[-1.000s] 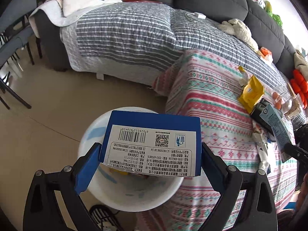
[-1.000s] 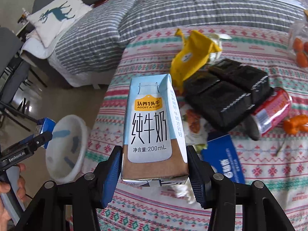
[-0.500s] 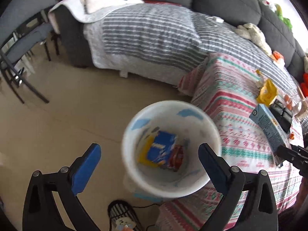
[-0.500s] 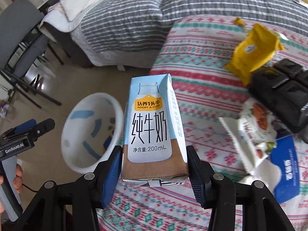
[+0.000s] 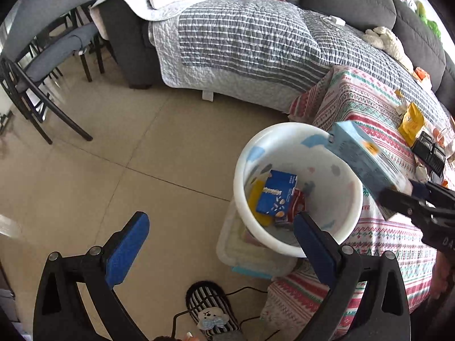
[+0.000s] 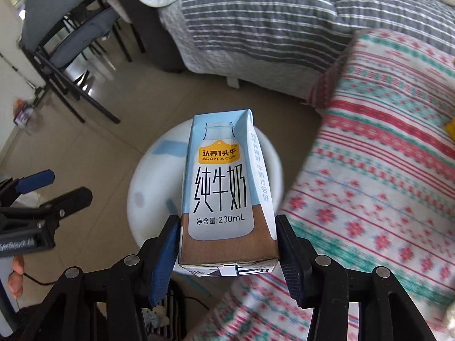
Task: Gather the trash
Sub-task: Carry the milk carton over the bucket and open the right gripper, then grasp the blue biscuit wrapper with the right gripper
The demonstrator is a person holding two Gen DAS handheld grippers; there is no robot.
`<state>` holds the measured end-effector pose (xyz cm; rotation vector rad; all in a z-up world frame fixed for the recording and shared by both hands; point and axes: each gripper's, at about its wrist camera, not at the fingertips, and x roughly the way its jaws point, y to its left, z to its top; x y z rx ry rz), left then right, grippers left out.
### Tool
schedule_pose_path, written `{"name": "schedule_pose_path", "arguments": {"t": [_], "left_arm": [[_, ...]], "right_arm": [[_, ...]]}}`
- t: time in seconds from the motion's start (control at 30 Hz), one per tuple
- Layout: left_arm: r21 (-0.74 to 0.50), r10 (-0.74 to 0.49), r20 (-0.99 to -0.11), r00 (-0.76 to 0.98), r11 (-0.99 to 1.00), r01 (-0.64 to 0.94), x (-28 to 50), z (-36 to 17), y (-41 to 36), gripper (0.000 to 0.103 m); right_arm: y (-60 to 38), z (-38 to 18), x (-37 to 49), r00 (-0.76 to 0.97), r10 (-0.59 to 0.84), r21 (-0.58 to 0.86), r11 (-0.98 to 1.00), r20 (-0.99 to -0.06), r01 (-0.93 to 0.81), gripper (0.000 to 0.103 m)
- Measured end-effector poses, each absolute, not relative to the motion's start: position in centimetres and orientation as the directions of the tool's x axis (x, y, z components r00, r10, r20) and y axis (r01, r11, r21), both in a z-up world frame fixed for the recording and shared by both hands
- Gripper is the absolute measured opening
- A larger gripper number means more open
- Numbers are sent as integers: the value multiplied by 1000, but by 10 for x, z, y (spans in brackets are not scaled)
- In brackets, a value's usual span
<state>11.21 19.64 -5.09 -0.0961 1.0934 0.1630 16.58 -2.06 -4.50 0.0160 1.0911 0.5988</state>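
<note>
My right gripper (image 6: 227, 244) is clamped on the milk carton (image 6: 226, 196), held just over the rim of the white bin (image 5: 298, 187) beside the table; my left gripper (image 5: 221, 244) is spread, empty; next, I judge, centre and release.

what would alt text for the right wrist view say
The right gripper holds a light blue milk carton upright above a white bin on the tiled floor. A patterned tablecloth fills the right side, and the left gripper shows at the left edge.
</note>
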Motion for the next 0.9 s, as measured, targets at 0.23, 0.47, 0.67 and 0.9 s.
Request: {"name": "schedule_pose_path", "arguments": {"t": [0.23, 0.47, 0.67, 0.9], "left_arm": [[2, 80, -890, 449, 985, -173, 108, -51, 199, 102], [-10, 64, -886, 459, 987, -158, 111, -45, 187, 102], [-25, 35, -892, 452, 992, -127, 118, -43, 165, 102], [-27, 8, -895, 446, 997, -71, 130, -42, 131, 102]], "right_arm": [[-16, -44, 169, 358, 489, 319, 841, -796, -437, 76], [-42, -39, 169, 378, 446, 303, 873, -811, -382, 78], [-77, -29, 161, 420, 383, 245, 905, -822, -347, 81], [-132, -27, 156, 424, 301, 208, 945, -854, -252, 83]]}}
